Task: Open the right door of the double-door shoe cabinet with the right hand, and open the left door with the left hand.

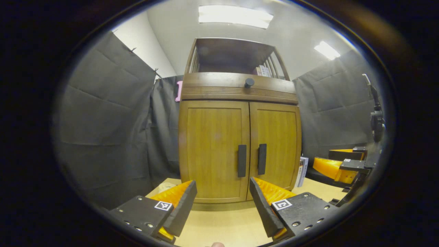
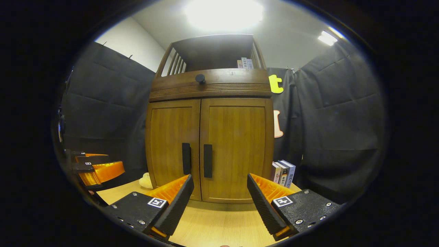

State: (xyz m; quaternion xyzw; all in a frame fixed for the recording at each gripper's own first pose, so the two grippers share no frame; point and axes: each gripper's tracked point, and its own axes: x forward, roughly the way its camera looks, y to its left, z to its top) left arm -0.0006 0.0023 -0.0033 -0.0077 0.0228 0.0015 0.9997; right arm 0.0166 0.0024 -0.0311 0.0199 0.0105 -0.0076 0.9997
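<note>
Spread wide at the bottom of the left gripper view, my left gripper [image 1: 223,202] holds nothing; my right gripper [image 2: 219,202] gapes just as empty. Ahead on the pale tabletop [image 2: 212,223] stands the shoe cabinet [image 2: 209,137], both doors closed: left door [image 1: 214,149], right door [image 2: 236,147], their dark handles [image 2: 208,160] side by side at the centre seam. Books [image 2: 284,173] lean just beside its right flank.

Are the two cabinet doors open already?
No, in the right gripper view both the left door and the right door sit flat and shut, their black handles side by side at the middle.
</note>
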